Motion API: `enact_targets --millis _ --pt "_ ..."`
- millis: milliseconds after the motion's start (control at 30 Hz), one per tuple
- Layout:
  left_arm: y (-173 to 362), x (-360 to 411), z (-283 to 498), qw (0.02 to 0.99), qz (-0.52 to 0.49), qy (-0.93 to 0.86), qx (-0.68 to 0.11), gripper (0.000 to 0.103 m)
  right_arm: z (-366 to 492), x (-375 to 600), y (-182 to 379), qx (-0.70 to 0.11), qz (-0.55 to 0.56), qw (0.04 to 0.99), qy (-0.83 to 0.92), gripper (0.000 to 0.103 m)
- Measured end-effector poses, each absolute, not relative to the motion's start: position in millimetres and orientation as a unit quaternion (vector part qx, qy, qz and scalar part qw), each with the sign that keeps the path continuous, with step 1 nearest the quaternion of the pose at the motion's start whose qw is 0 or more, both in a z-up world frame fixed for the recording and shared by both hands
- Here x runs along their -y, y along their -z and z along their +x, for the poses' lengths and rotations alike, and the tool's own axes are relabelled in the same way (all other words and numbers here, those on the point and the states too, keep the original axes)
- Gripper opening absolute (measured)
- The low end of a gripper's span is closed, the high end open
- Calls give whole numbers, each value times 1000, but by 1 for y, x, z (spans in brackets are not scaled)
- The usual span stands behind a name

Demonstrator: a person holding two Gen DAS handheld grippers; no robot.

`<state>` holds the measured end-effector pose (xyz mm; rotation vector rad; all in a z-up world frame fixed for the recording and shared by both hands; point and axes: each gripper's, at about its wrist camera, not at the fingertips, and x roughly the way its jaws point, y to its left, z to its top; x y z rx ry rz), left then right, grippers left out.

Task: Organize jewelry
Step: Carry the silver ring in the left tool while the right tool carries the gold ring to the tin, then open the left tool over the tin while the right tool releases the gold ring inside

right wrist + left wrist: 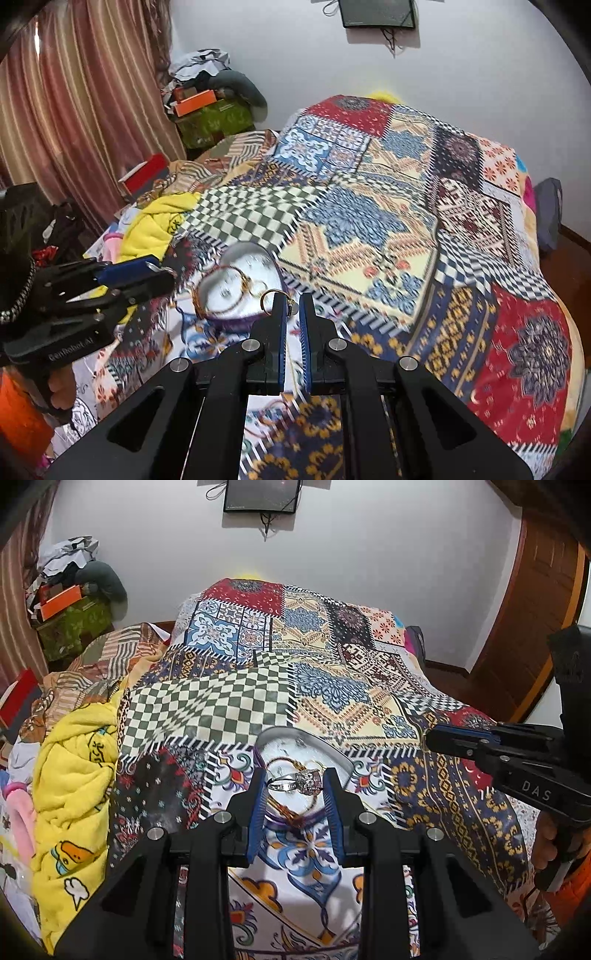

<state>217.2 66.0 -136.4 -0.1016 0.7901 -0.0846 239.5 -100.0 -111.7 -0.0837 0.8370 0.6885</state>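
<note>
Two grippers — left gripper (295, 786) pinches one silver ring (295, 781); right gripper (293, 306), nearly closed, pinches one gold ring (273, 297).

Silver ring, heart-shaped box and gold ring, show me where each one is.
silver ring (295, 781), left wrist view, on its stone cluster.
heart-shaped box (245, 254), right wrist view, on its far inner wall.
gold ring (269, 295), right wrist view, on its band.
</note>
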Motion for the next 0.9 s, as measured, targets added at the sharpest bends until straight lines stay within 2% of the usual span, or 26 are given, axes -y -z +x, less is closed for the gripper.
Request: enact_targets --millis 900 --pt "174 -80 288 913 -43 57 -402 29 272 34 157 -434 -78 821 -363 6"
